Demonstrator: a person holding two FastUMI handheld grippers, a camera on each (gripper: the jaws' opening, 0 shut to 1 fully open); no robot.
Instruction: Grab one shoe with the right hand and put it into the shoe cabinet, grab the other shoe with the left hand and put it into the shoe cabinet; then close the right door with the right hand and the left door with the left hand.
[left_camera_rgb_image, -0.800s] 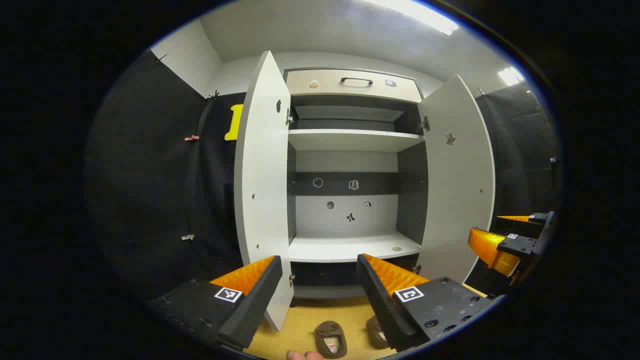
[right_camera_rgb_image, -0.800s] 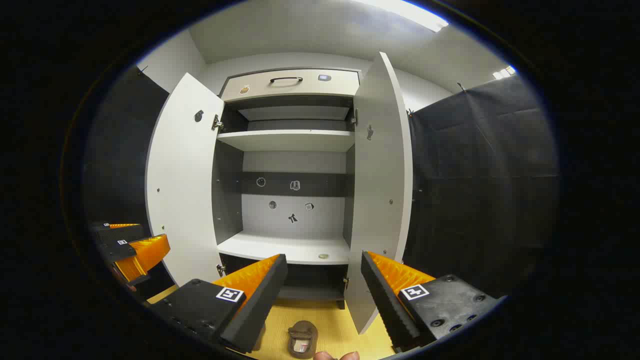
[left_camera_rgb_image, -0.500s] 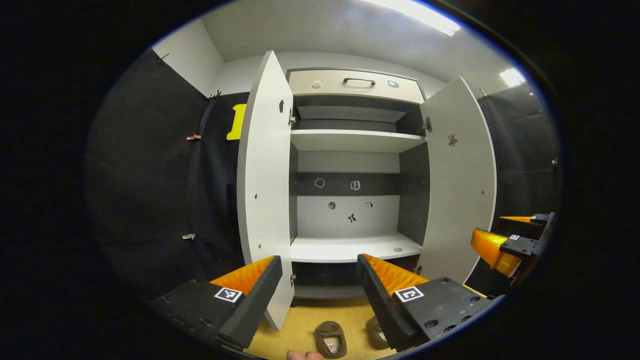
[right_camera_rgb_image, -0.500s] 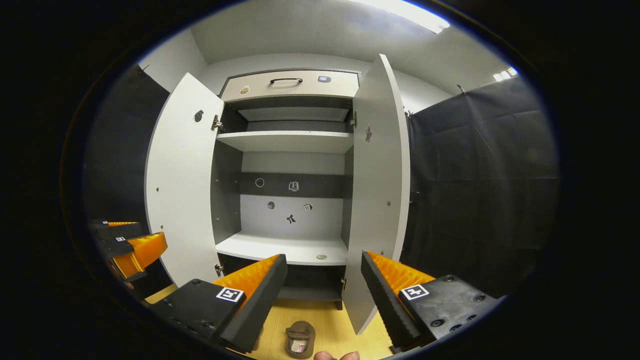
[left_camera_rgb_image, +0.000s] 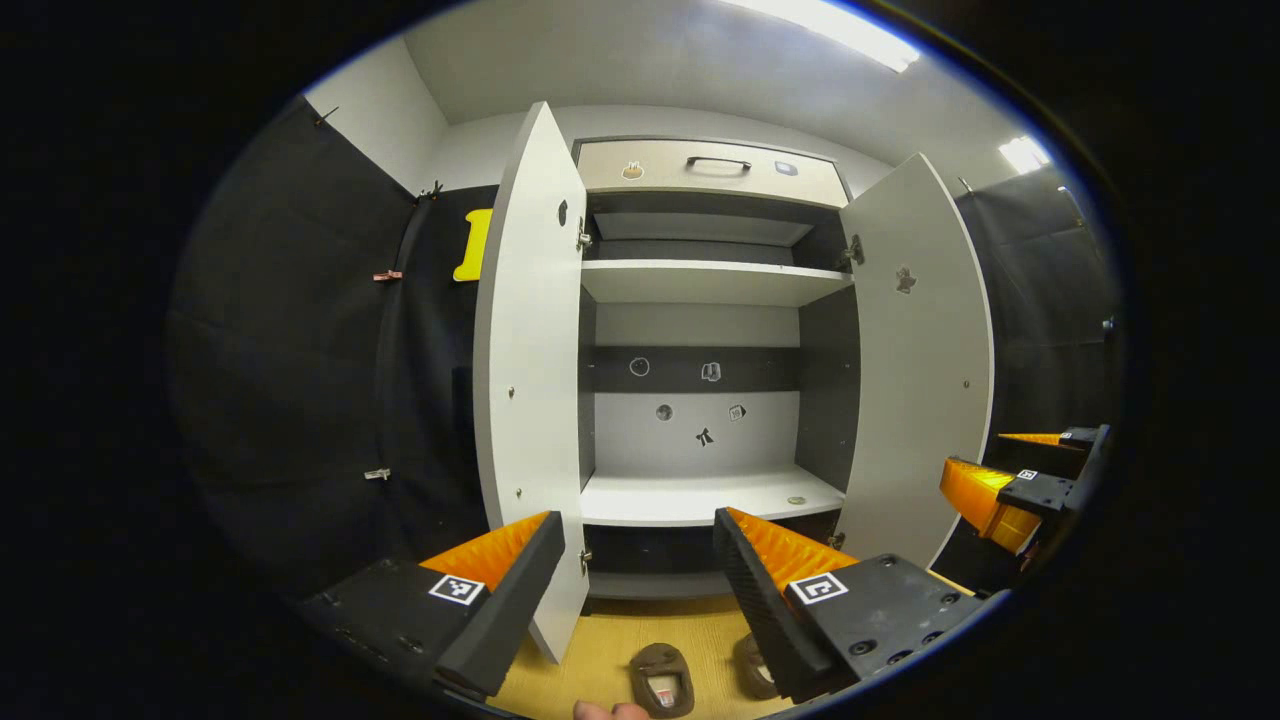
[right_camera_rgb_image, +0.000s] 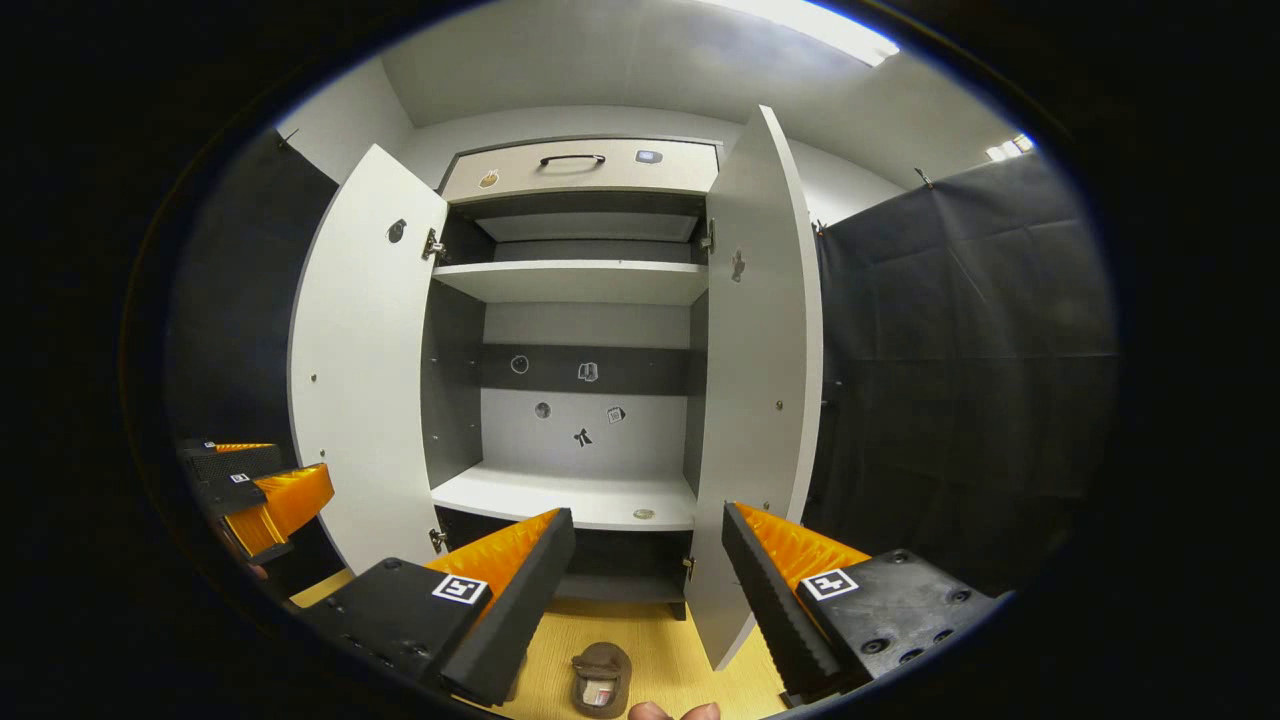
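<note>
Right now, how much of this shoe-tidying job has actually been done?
Nothing looks done yet. Both shoes, one and the other, sit on the floor before the cabinet, whose shelf holds no shoe. The left door and right door stand open. The left gripper and right gripper have open jaws holding nothing. Every step is left.

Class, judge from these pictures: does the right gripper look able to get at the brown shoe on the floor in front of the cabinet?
Probably yes. The right gripper is open, and the shoe lies on bare floor just below it, between the open doors.
</note>
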